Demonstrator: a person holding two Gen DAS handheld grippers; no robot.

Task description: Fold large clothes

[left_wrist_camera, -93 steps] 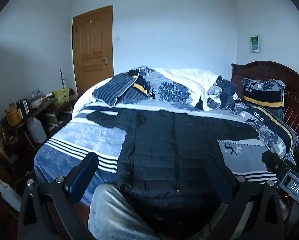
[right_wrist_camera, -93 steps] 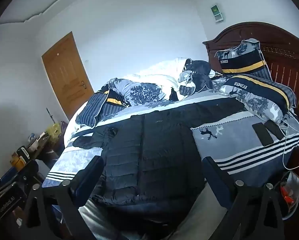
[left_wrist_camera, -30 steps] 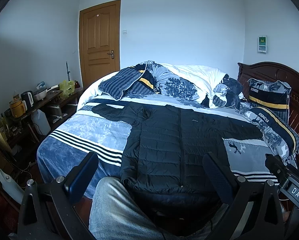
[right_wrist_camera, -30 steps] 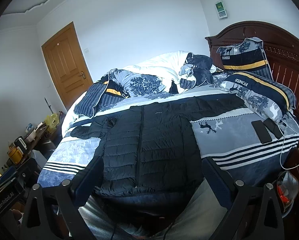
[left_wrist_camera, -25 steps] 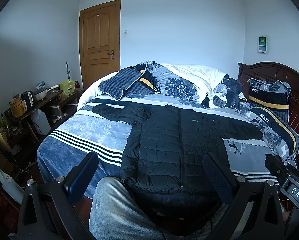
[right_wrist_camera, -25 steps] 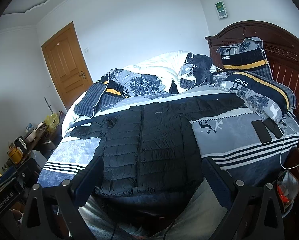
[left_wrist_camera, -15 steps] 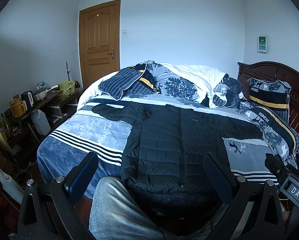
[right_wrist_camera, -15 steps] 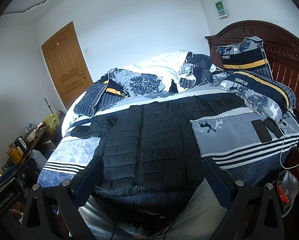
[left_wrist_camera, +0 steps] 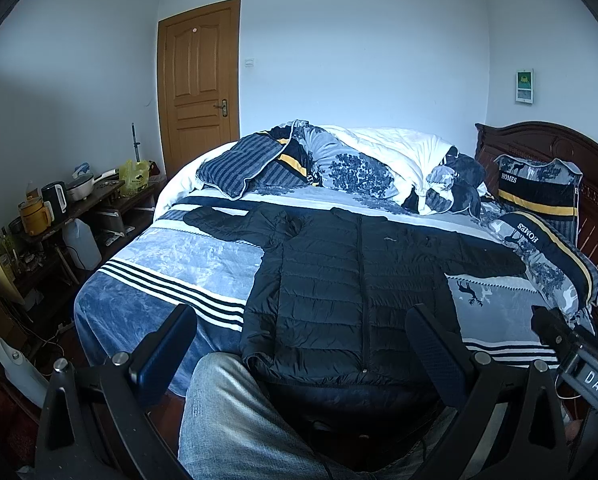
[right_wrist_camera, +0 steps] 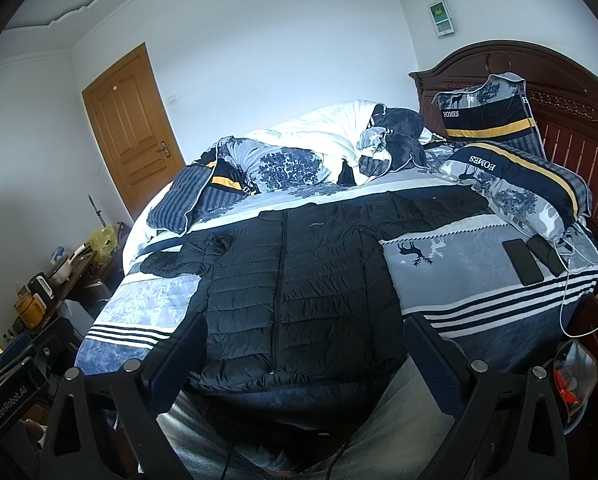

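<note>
My legs: my knee in jeans [left_wrist_camera: 235, 412] was just under the cameras, against the near edge of the bed.
Left hand-held gripper [left_wrist_camera: 299, 344]: its fingers stood wide apart and held nothing; it hung above the near edge of the bed, apart from the jacket.
Right hand-held gripper [right_wrist_camera: 303, 352]: also spread apart and empty, in the air over the hem of the jacket.
Jacket [left_wrist_camera: 351, 284]: a black quilted jacket lay flat on the bed, front side up, zipper closed, hem toward me; both sleeves were stretched out to the sides.
Bed [left_wrist_camera: 171, 264]: it had a blue-grey cover with white stripes and a deer pattern.
Phones [right_wrist_camera: 523, 261]: two dark phones lay on the right part of the bed, beside a white cable.
Pillows [right_wrist_camera: 511, 184]: they were at the dark wooden headboard [right_wrist_camera: 571, 92], on my right.
Blanket heap [left_wrist_camera: 339, 164]: it was crumpled behind the jacket.
Table [left_wrist_camera: 87, 196]: at the left wall, it carried a kettle and pots.
Door [left_wrist_camera: 199, 84]: brown wood, closed, in the far wall.
</note>
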